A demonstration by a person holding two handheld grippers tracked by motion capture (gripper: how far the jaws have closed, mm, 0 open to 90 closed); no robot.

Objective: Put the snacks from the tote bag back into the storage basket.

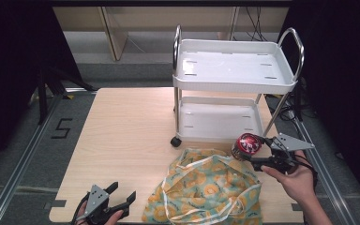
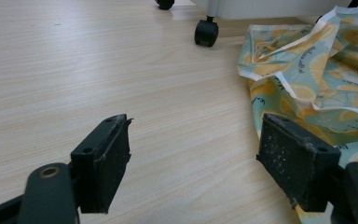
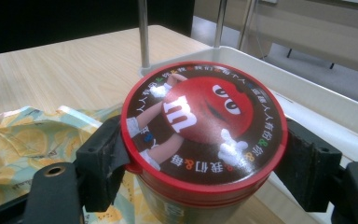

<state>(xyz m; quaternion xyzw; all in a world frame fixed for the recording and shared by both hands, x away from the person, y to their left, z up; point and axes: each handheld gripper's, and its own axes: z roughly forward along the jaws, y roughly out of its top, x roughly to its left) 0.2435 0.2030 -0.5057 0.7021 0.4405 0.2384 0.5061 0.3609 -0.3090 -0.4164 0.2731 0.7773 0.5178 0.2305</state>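
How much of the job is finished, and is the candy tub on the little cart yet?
Not yet. The candy tub is out of the fruit-print bag, clamped in the right gripper beside the white cart. Both shelves look bare, so placing it there probably remains. The left gripper waits open over the table, holding nothing.

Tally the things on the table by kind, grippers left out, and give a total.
Candy tub with red lid, clamped in the right gripper: 1
Lemon-print cloth bag: 1
White two-shelf cart: 1
Total: 3
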